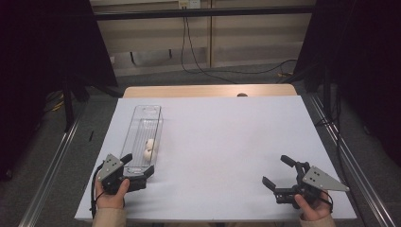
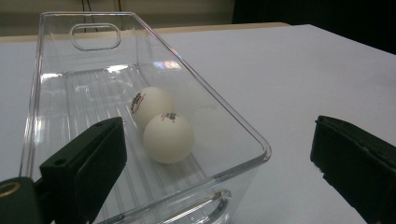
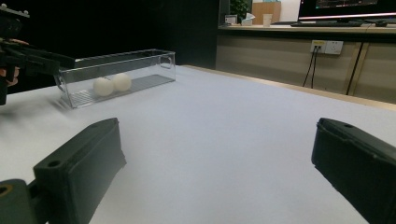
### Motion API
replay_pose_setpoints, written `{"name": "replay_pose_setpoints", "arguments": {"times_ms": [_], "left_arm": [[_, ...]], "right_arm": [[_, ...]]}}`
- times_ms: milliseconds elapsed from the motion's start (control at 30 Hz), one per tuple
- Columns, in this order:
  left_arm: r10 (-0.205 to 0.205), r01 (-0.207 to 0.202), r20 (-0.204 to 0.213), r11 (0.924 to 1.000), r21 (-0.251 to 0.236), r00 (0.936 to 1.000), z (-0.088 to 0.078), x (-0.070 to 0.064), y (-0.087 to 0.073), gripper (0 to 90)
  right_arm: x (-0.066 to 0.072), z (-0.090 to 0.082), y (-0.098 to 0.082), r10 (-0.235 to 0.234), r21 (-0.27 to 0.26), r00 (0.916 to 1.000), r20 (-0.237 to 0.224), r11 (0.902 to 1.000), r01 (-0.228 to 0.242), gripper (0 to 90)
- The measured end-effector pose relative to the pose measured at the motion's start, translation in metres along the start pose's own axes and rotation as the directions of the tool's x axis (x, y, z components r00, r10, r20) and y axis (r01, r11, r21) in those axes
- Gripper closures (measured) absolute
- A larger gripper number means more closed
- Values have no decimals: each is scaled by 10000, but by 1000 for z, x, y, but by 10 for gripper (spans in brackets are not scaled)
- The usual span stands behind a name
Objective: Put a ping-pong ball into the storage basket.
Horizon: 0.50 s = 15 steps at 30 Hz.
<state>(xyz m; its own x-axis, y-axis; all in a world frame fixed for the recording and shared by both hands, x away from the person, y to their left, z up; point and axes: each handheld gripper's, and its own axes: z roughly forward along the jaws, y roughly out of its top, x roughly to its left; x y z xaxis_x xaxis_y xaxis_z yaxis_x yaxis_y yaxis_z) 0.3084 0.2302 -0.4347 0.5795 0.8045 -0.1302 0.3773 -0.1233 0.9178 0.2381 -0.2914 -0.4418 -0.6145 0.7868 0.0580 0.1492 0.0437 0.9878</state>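
Left gripper (image 1: 137, 171), jaws spread, straddles the near end wall of the clear bin (image 1: 140, 125) at the counter's (image 1: 227, 142) left. Right gripper (image 1: 279, 177) is open, idle. Risk: closing could jolt the bin, rolling the two balls (image 2: 161, 126).

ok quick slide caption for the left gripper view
Open left gripper at a clear bin holding two white balls.

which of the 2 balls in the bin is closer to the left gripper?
The front ball, nearest the left gripper. The other ball touches it from deeper inside the clear bin.
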Motion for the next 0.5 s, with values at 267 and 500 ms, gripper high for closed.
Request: {"name": "replay_pose_setpoints", "arguments": {"times_ms": [267, 500], "left_arm": [[27, -28, -63, 9999, -130, 10000, -2, 0, 1, 34], [104, -106, -67, 9994, -330, 9999, -3, 0, 1, 34]], "right_arm": [[0, 0, 0, -4, 1, 10000, -9, 10000, 4, 12], [0, 0, 0, -15, 8, 10000, -18, 10000, 15, 12]]}}
